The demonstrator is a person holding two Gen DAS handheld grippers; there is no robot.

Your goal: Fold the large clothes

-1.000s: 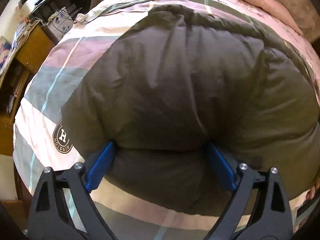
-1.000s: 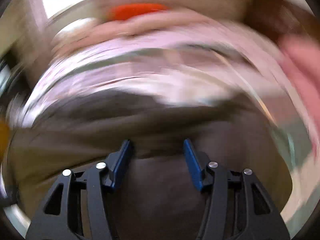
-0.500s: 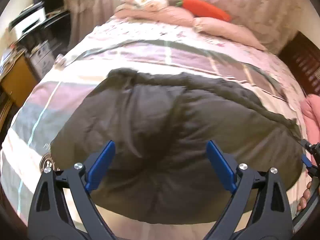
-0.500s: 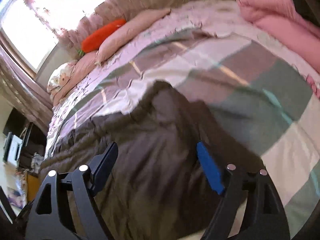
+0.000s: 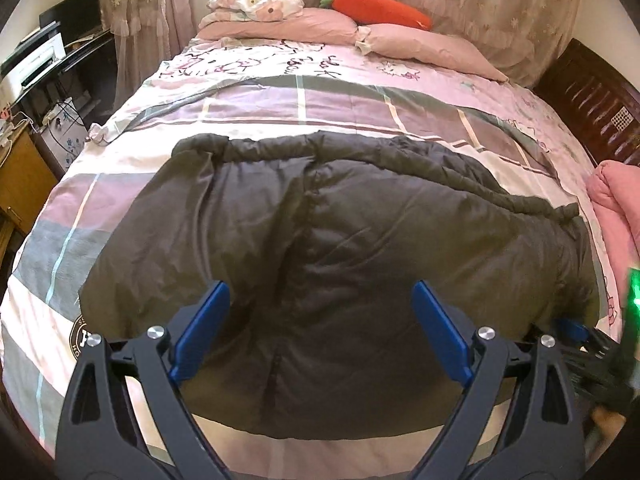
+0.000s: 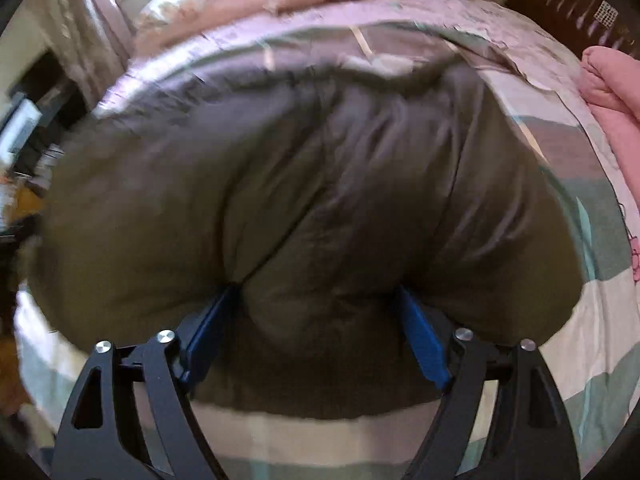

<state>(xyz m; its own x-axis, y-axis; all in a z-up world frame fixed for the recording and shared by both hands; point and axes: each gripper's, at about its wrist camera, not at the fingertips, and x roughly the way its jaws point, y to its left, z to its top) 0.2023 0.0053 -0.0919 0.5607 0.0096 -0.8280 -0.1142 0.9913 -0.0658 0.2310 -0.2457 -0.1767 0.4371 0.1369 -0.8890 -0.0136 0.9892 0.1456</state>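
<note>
a dark puffy jacket [image 5: 328,248] lies folded on a plaid bedspread [image 5: 256,104]. the left gripper [image 5: 320,328] hovers above it, jaws wide apart. the right gripper [image 6: 316,332], jaws just widened, presses its spread fingers into the jacket's padding without clamping.

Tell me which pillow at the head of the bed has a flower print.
The floral pillow, stacked at the left end. The plain pink pillows beside it carry no print, and the carrot plush is orange.

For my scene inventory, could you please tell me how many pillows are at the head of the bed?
3: a floral pillow on top at the left, a pink pillow beneath it, another pink pillow to the right. The carrot plush may hide others.
</note>
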